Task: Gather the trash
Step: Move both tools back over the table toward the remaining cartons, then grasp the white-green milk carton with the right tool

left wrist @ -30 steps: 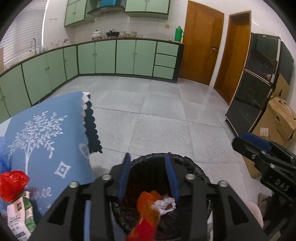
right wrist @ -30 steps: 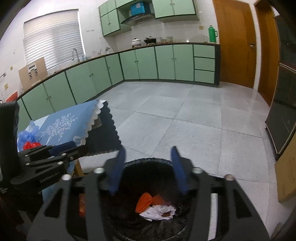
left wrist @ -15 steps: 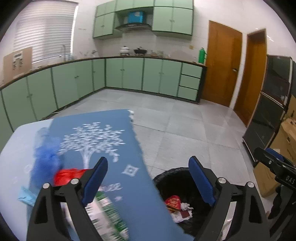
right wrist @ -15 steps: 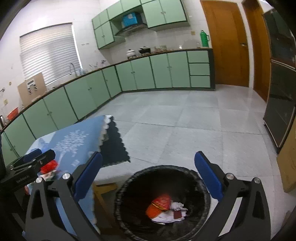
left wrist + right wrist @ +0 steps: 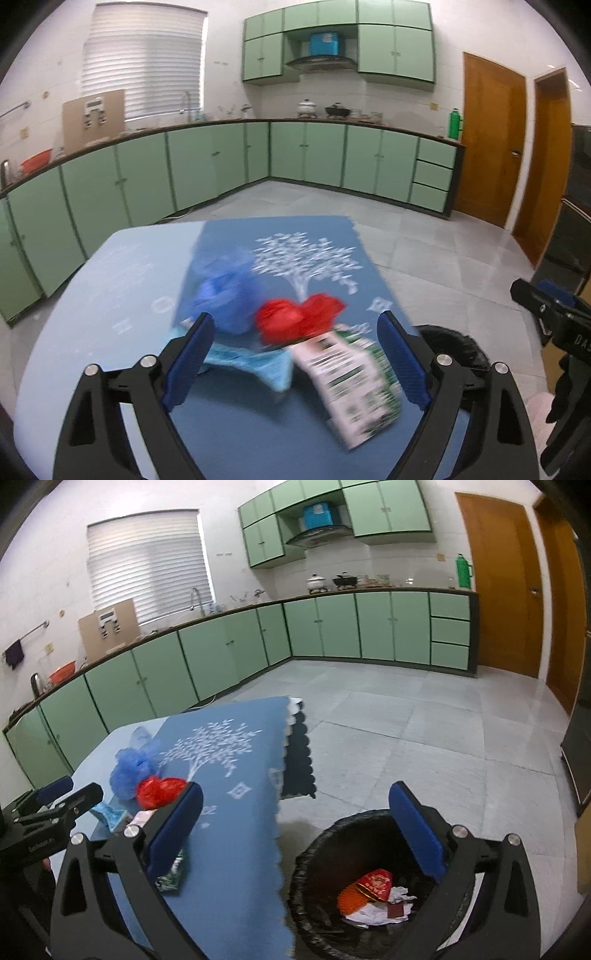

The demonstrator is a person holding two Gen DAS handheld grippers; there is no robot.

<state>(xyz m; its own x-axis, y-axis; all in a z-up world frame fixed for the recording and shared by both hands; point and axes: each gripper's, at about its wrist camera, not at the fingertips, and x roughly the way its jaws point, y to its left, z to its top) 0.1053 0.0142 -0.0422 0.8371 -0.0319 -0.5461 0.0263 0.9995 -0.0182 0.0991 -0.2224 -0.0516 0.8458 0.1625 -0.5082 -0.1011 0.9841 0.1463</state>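
My left gripper is open over the blue-clothed table with nothing between its pads. Just ahead of it lie a crumpled blue plastic bag, a red wrapper, a pale blue packet and a green-and-white carton. My right gripper is open and empty above the black-lined bin, which holds a red packet and white paper. The right wrist view also shows the blue bag, the red wrapper and the left gripper.
The bin's rim stands on the tiled floor just right of the table, below the hanging scalloped cloth edge. Green cabinets line the far walls, and wooden doors are at the right. A dark cabinet stands at the right edge.
Both grippers opened wide. The red wrapper between the left jaws now lies in the bin. The left gripper swung left from the bin to the table; the right drew back and up.
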